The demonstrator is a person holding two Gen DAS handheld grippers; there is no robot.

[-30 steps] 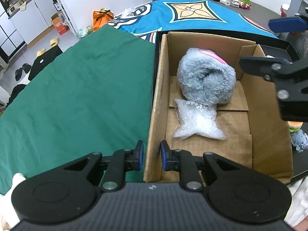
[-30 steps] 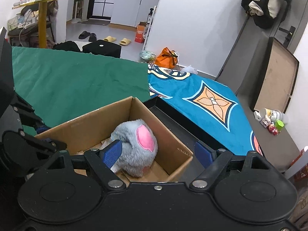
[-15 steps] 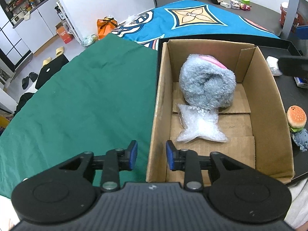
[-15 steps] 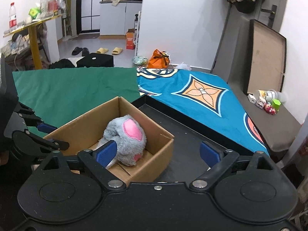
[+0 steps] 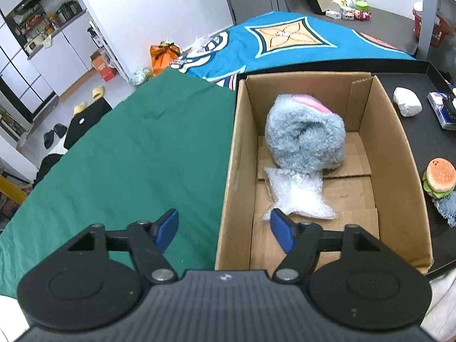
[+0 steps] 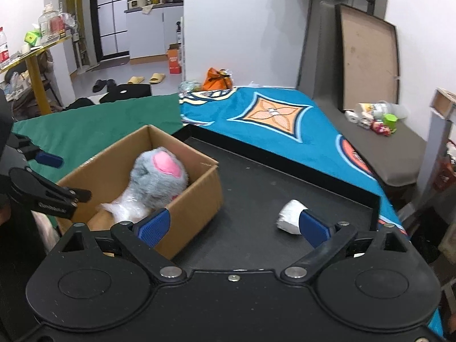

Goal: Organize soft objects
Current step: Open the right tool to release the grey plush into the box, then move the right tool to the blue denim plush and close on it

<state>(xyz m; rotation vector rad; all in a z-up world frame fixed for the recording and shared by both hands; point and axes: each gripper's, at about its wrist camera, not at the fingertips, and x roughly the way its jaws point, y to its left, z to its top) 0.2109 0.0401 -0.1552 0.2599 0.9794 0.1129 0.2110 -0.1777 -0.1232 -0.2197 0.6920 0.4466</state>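
Right wrist view: the right gripper [image 6: 232, 226], jaws opening wide with nothing between them, faces a white soft lump [image 6: 289, 216] on the black tray [image 6: 256, 176] beside the box [image 6: 196, 199]; it looks light and squashy, best pinched across its middle.

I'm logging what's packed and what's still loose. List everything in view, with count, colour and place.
cardboard box: one, brown, on the black tray beside the green cloth
plush toy: one, grey with a pink patch, inside the box at its far end
bubble-wrap bag: one, clear white, inside the box, touching the plush
white soft lump: one, white, on the tray outside the box
burger toy: one, tan and green, on the tray right of the box
black tray: one, black, under the box
green cloth: one, left of the box
blue patterned cloth: one, behind the tray
left gripper: black with blue pads, jaws opening, astride the box's near wall, not gripping
right gripper: black with blue pads, jaws opening, holding nothing
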